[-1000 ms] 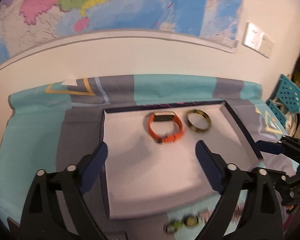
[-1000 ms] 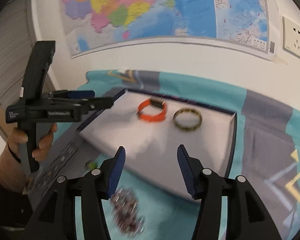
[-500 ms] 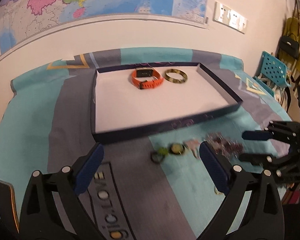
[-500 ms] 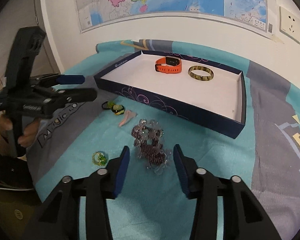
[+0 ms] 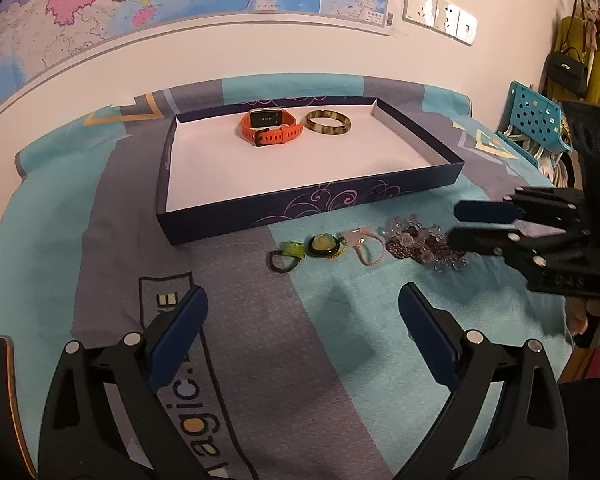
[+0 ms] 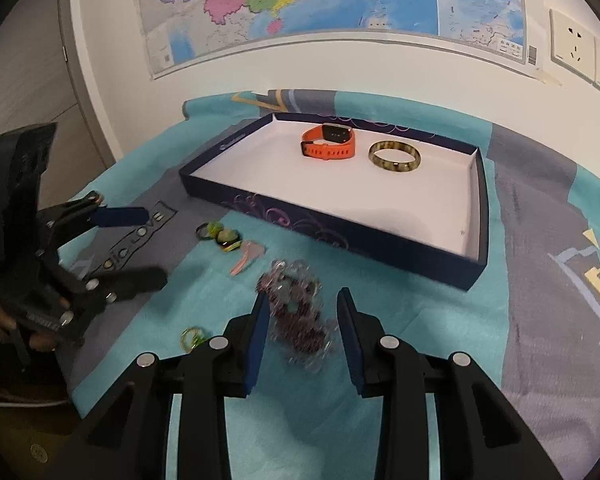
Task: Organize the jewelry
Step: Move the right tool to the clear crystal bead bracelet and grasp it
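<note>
**Closing in on the beaded bracelet**

Right hand-held gripper (image 6: 302,332) lowered over the beaded bracelet (image 6: 296,304), jaws narrowed and just now closing, straddling the heap with a gap showing on both sides, so likely not gripping yet. Bracelet lying on the teal-and-grey cloth (image 6: 380,420) just in front of the navy tray (image 6: 340,236), apparently the next piece meant for it. Already inside, near the far wall, side by side: orange watch (image 6: 329,142) and mottled bangle (image 6: 395,155). Left hand-held gripper (image 5: 300,320) wide open and empty, held clear, probably waiting for the smaller pieces: green-stone ring (image 5: 323,245), pink clip (image 5: 362,246), small green ring (image 6: 192,336). Beads blurred, individual strands impossible to separate; underside of the heap hidden; worktop under the cloth not visible
</note>
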Tool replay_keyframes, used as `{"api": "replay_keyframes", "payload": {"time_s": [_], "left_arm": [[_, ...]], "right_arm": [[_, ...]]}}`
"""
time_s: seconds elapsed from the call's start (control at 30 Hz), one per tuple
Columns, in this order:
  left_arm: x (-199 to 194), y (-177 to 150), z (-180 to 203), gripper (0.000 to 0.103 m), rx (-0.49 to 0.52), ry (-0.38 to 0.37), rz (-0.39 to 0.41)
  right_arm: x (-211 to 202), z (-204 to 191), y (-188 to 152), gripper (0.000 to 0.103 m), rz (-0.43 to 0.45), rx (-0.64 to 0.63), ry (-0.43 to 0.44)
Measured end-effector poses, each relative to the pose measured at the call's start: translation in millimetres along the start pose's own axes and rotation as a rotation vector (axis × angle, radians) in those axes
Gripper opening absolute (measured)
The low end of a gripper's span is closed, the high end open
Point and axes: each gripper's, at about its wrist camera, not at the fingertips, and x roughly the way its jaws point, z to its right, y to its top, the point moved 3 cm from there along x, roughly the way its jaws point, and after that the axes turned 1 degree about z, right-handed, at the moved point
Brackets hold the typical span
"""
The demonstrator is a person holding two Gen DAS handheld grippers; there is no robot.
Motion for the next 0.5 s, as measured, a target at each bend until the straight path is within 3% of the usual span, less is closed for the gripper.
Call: {"api": "replay_keyframes", "payload": {"time_s": [0.3, 0.4, 0.5], "left_arm": [[3, -1, -4, 0.095, -0.022, 0.003, -0.016], [4, -1, -5, 0.095, -0.023, 0.002, -0.018], [5, -2, -5, 0.095, -0.027, 0.000, -0.020]], "right_arm": [[26, 4, 7, 0.031, -0.071, 0.005, 0.039], [26, 6, 7, 0.013, -0.073, 0.020, 0.070], [25, 8, 5, 0.007, -0.072, 0.026, 0.074]]}}
